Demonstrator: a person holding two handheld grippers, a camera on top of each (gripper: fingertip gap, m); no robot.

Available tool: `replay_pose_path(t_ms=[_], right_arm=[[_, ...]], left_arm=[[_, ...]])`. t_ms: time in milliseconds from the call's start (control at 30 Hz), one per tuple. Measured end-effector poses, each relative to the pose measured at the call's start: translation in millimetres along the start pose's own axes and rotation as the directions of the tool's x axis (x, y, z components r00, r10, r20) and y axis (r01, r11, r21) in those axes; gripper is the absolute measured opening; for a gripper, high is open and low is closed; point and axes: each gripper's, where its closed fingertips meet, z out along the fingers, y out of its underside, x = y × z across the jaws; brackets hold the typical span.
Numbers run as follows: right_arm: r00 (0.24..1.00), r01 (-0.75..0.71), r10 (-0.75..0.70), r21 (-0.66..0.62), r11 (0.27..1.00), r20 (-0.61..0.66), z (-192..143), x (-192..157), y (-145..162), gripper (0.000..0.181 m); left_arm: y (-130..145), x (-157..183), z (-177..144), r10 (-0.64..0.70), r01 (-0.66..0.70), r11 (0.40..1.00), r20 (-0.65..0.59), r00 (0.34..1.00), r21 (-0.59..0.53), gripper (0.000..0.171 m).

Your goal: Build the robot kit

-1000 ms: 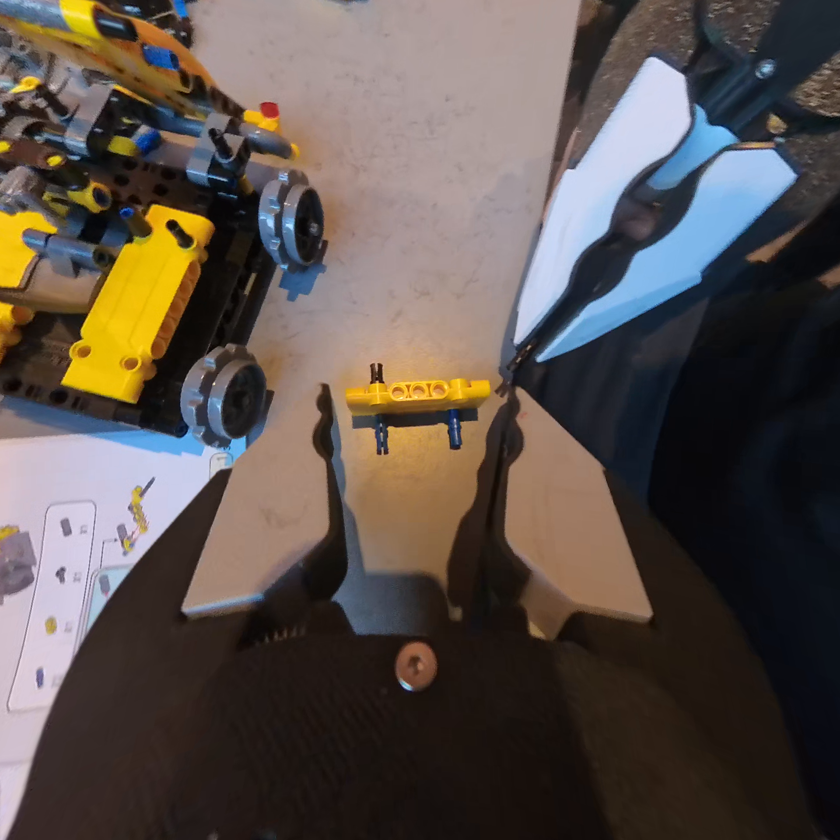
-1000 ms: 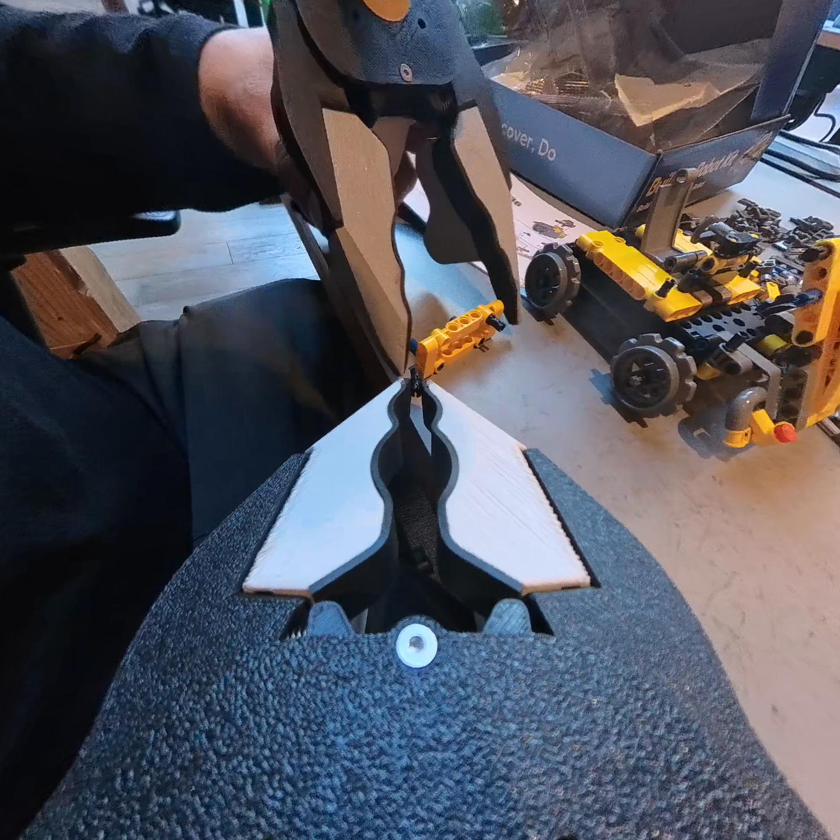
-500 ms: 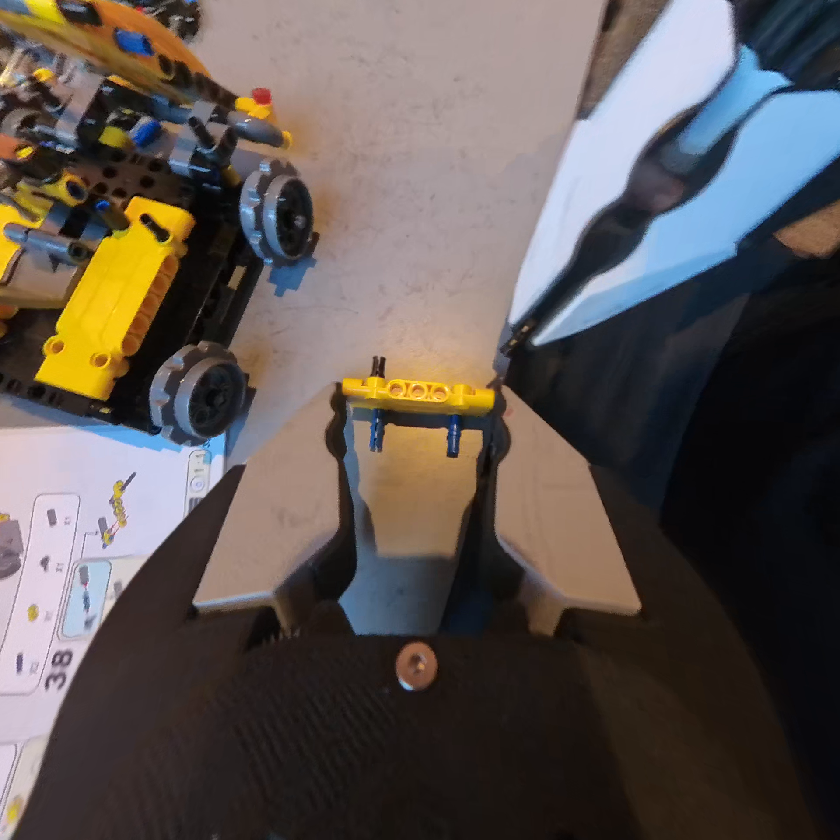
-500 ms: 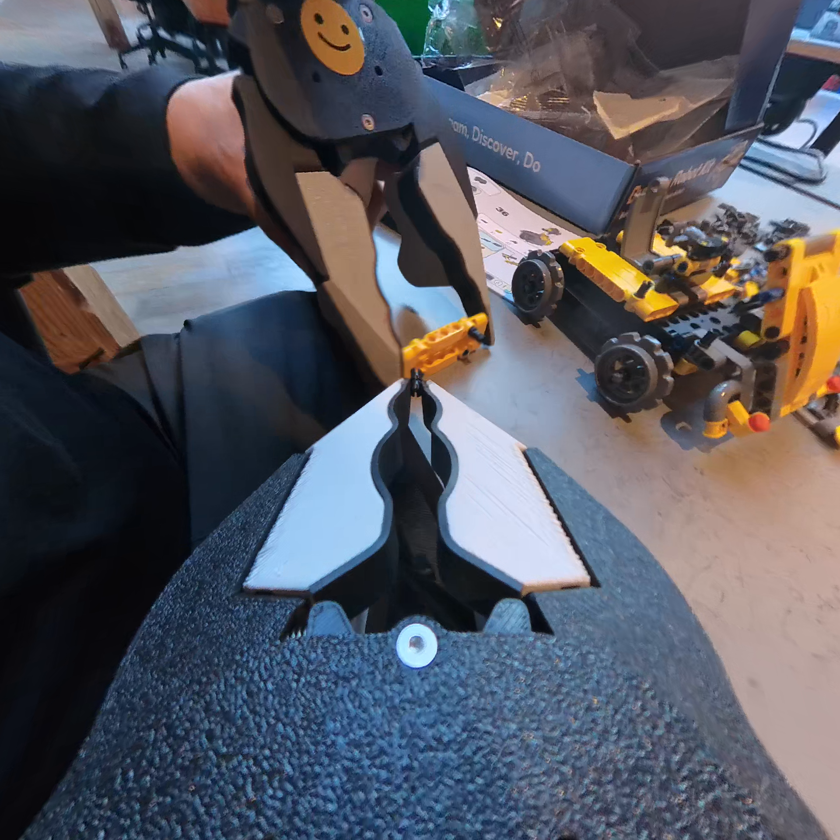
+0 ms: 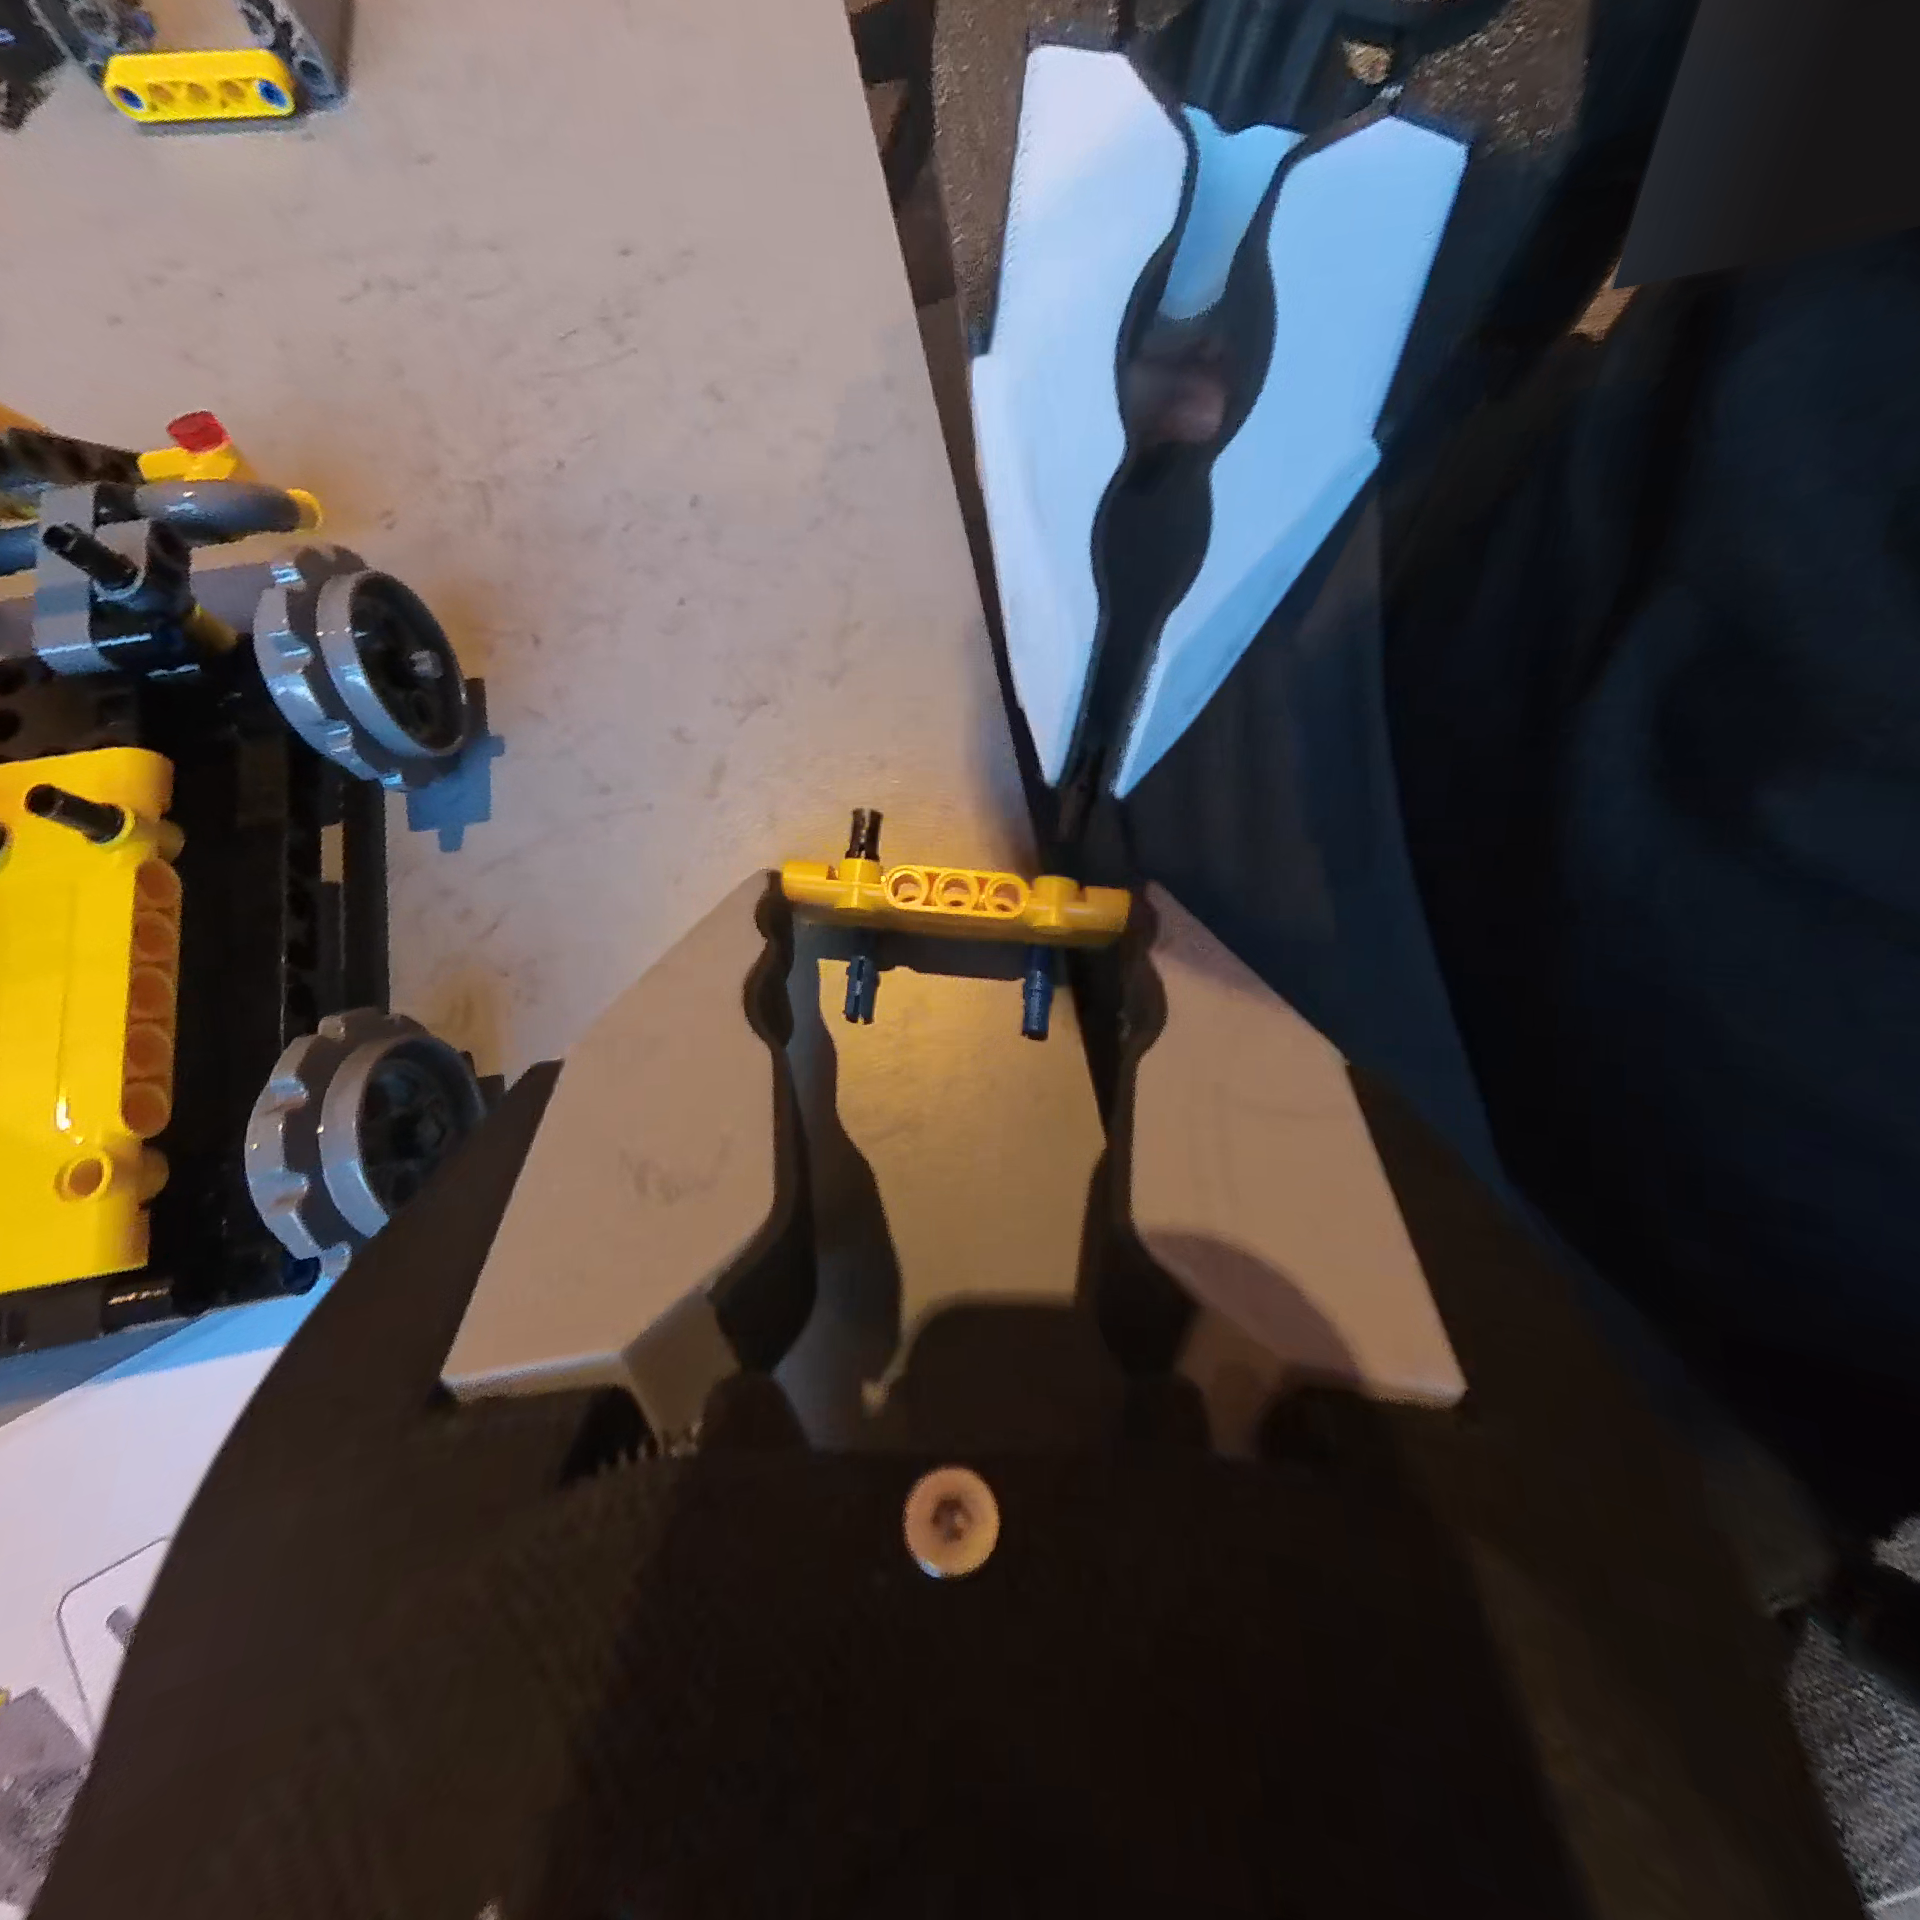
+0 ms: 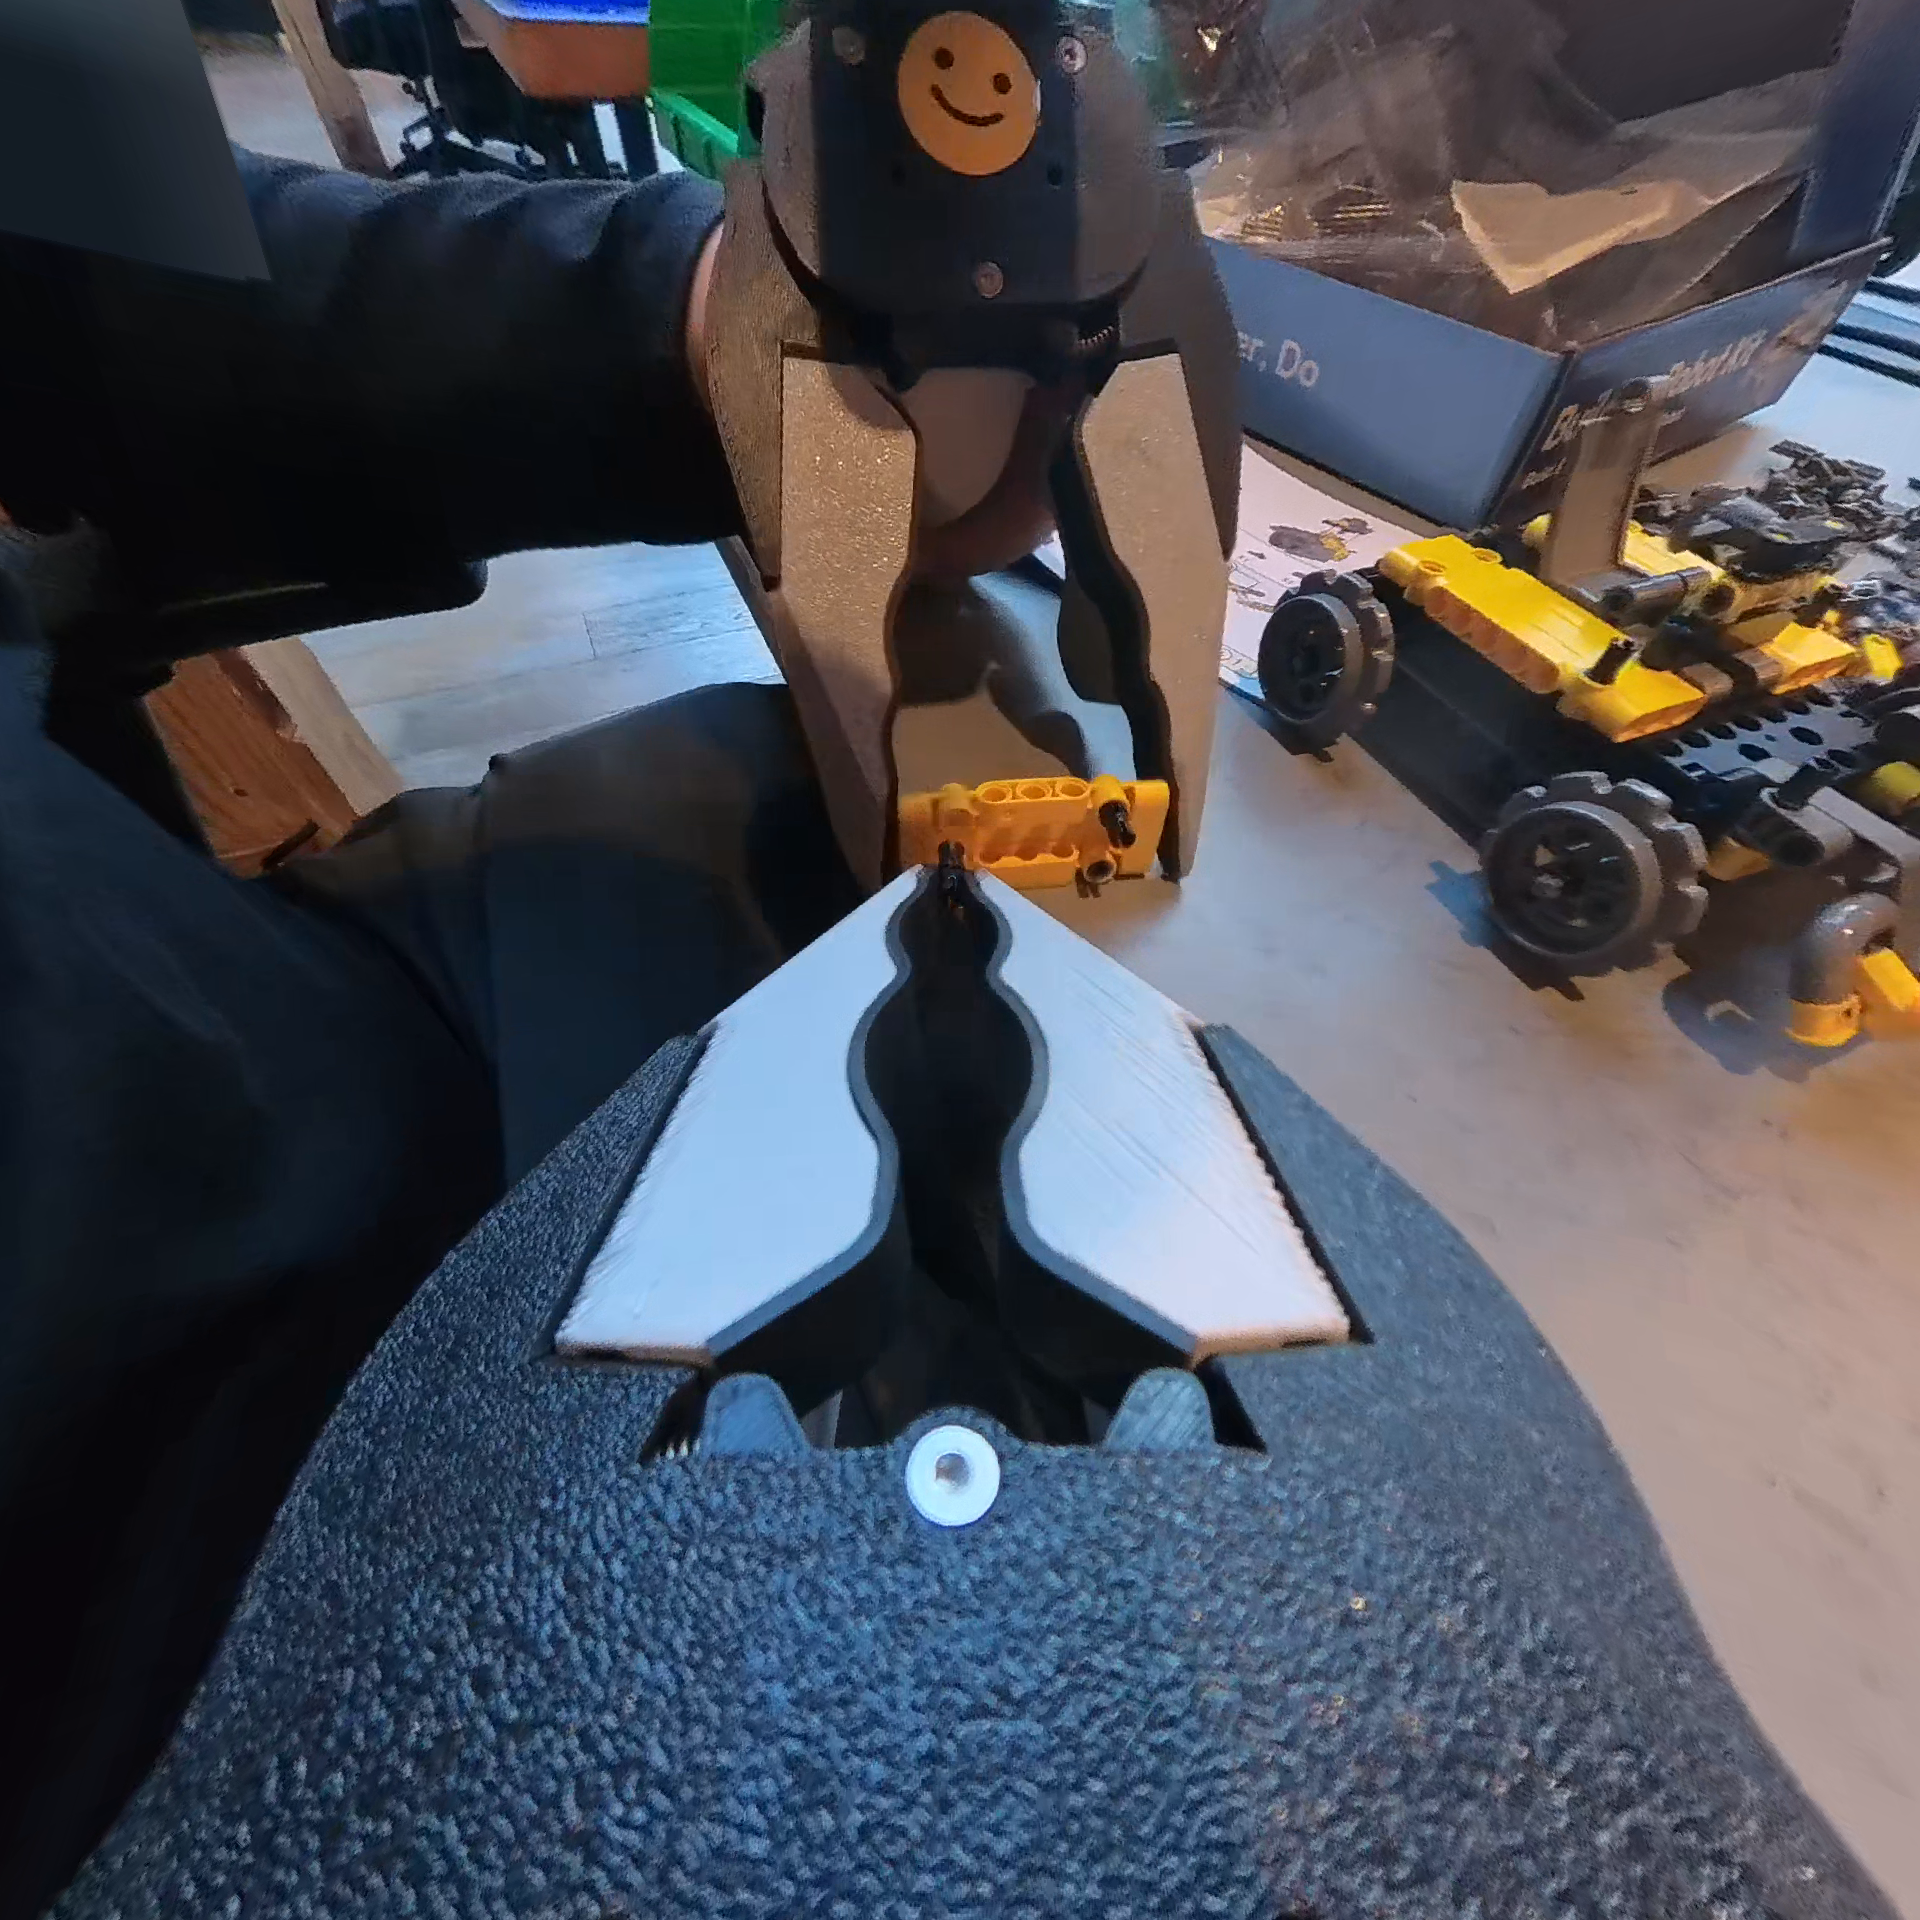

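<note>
Yellow beam between our left fingers, a pin pinched in our right

The yellow beam, a short holed piece with dark pins, lies near the desk edge; we judge it light, stiff and smooth enough to slip, best taken by its two short ends. Our left hand-held gripper stands about half open, its fingertips right at those ends, though we cannot tell whether they press yet. Our right hand-held gripper has its fingers drawn together on a small black pin, just beside the beam's near end. Left of the beam in the left wrist view sits a yellow and black wheeled model, with an open box farther off.
</note>
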Motion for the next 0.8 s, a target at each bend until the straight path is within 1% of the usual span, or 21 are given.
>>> replay_pose_path(t_ms=[267, 433, 800], right_arm=[[0.998, 0.050, -0.050, 0.032, 0.998, -0.025, 6.1, -3.8, -5.8, 0.005], [0.999, 0.032, -0.032, 0.021, 0.999, -0.018, 8.4, -1.8, -1.2, 0.005], [0.999, 0.044, -0.043, 0.053, 0.998, -0.015, 9.1, -2.9, -2.6, 0.005]], left_arm=[[1.0, 2.2, -0.7, 0.016, -0.016, 1.000, -0.007, 1.000, 0.001, 0.063], [2.0, 3.1, -1.8, 0.020, -0.020, 1.000, -0.007, 1.000, 0.001, 0.063], [2.6, 3.9, -2.1, 0.019, -0.019, 1.000, -0.016, 1.000, 0.001, 0.063]])
